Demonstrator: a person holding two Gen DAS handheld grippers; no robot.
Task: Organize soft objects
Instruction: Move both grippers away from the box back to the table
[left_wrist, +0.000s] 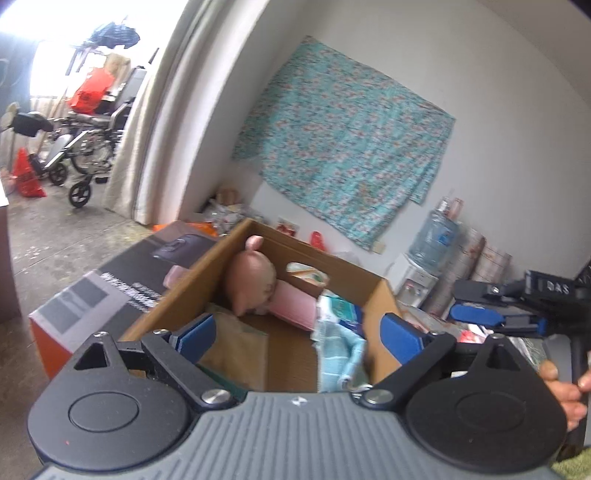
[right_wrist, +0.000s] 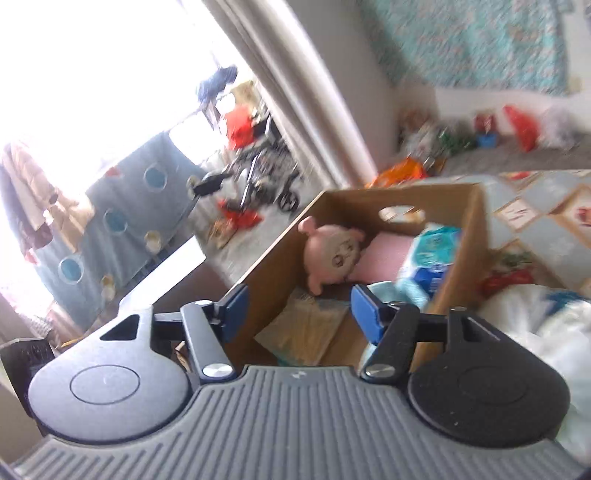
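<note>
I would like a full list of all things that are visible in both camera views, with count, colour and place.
cardboard box: one, brown, centre, open top
pig plush: one, pink, inside box, far corner
pink cushion: one, beside plush in box
blue packet: one, box's right side
tan cloth: one, box floor
floral cloth: one, turquoise, on wall
wheelchair: one, far left
water dispenser: one, white, by wall
left gripper: open, empty
right gripper: open, empty
hand: one, right edge
</note>
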